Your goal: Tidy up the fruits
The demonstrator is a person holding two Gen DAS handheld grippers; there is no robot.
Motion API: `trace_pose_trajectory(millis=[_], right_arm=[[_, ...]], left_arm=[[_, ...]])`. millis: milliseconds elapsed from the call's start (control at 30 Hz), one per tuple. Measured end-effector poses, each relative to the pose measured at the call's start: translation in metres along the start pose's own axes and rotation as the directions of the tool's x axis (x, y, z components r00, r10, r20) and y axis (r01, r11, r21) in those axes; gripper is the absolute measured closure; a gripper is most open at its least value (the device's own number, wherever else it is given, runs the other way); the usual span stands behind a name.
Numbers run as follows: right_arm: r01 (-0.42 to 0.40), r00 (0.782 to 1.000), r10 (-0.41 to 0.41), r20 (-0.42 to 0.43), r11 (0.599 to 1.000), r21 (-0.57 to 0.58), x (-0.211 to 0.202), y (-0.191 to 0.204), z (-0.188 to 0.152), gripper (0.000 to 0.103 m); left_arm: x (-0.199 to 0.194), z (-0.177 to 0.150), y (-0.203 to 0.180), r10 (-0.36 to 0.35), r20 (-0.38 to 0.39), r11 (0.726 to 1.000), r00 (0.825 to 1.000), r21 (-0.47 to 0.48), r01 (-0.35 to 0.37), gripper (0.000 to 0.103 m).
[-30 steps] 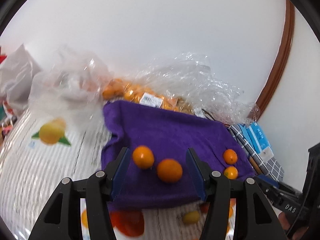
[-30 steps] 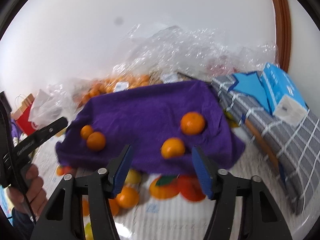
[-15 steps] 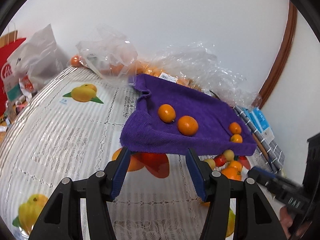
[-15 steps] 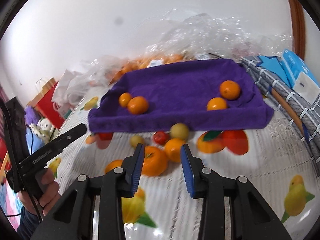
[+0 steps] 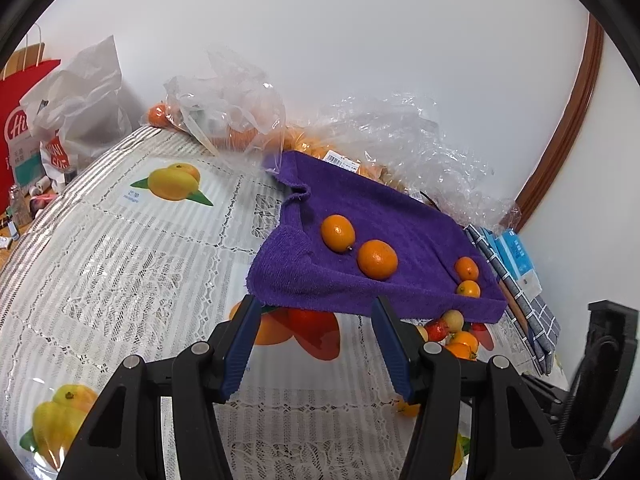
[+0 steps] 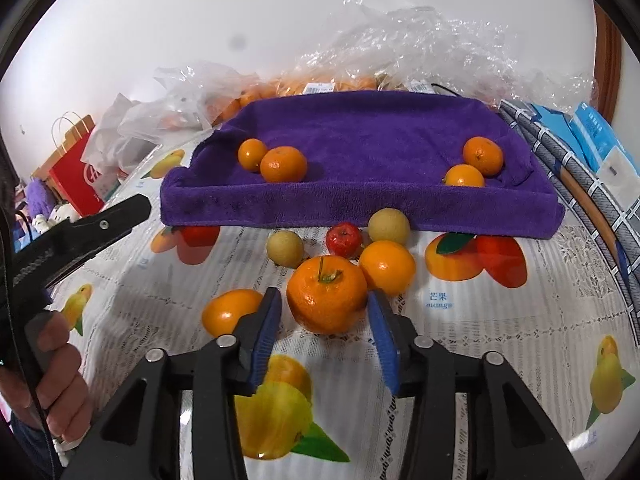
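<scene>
A purple towel covers a raised tray and holds several small oranges, two at its left and two at its right. In front of it lie loose fruits: a big stemmed orange, two more oranges, a red apple and two yellowish fruits. My right gripper is open, its fingers on either side of the big orange. My left gripper is open and empty, just short of the towel's near edge.
Clear plastic bags of oranges pile up behind the towel. A checked cloth and blue boxes lie at the right. A red paper bag and a white bag stand at the left. The lace tablecloth has printed fruit pictures.
Both grippers have pulled back and risen from the towel. The right gripper has narrowed and now straddles the big orange among the loose fruits.
</scene>
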State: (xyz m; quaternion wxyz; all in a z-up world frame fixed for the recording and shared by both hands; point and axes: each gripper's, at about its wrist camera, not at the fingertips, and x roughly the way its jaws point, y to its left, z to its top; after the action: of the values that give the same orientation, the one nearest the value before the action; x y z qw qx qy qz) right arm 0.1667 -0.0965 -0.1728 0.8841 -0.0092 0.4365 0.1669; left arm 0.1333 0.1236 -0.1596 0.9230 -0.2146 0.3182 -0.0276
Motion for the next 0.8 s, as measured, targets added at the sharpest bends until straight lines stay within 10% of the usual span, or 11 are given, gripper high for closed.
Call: trace_pose_trajectory(millis=[500,800], right_arm=[[0.021,0.998,-0.023,0.061,1.000,0.022,-0.023,-0.008,-0.008,0.060],[0.058,0.991,-0.066,0.120,0.996,0.068,-0.069,-0.039,-0.014,0.060]], left_arm=[[0.006,-0.007,-0.014,-0.055,-0.051,0.997,0.997,0.055,0.057,0.048],[0.009,-0.020,-0.035,-0.195,-0.161,0.969,0.968,0.123,0.216,0.047]])
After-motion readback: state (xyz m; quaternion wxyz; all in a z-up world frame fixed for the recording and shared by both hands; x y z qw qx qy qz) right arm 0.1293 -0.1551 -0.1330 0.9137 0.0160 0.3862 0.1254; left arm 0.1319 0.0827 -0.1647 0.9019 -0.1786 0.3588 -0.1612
